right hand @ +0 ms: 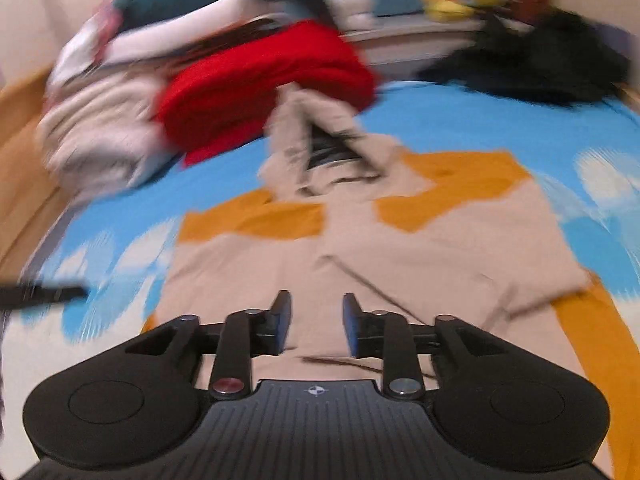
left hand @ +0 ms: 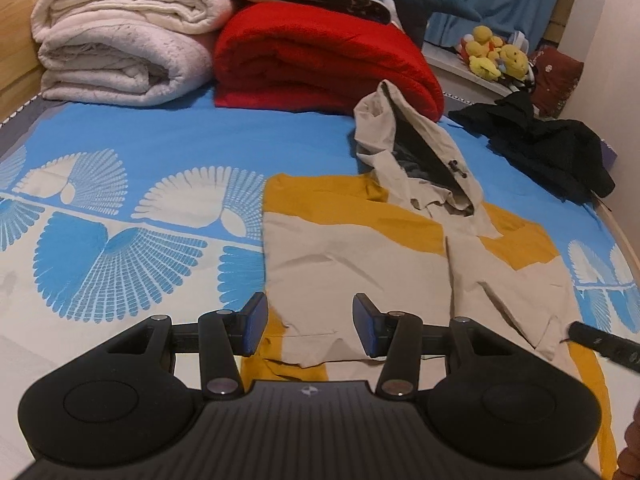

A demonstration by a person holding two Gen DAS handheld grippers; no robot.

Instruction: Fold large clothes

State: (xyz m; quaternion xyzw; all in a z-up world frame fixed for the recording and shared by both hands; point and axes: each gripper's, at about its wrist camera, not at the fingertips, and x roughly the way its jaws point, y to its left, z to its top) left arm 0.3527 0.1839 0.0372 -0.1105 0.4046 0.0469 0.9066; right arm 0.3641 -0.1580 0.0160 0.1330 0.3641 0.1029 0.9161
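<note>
A beige and mustard-yellow hooded jacket (left hand: 360,256) lies flat on the blue patterned bed sheet (left hand: 120,208), hood (left hand: 416,152) pointing away, sleeves folded in over the body. My left gripper (left hand: 310,326) is open and empty, just above the jacket's lower left hem. My right gripper (right hand: 316,326) is open and empty, over the jacket's lower middle (right hand: 360,248); that view is motion-blurred. A dark tip of the right gripper (left hand: 600,342) shows at the right edge of the left wrist view.
Folded white blankets (left hand: 120,48) and a red blanket (left hand: 320,64) are stacked at the bed's far end. A black garment (left hand: 540,144) lies crumpled at the far right. Yellow plush toys (left hand: 496,56) sit on a ledge beyond. A wooden bed frame (right hand: 24,152) runs along the left.
</note>
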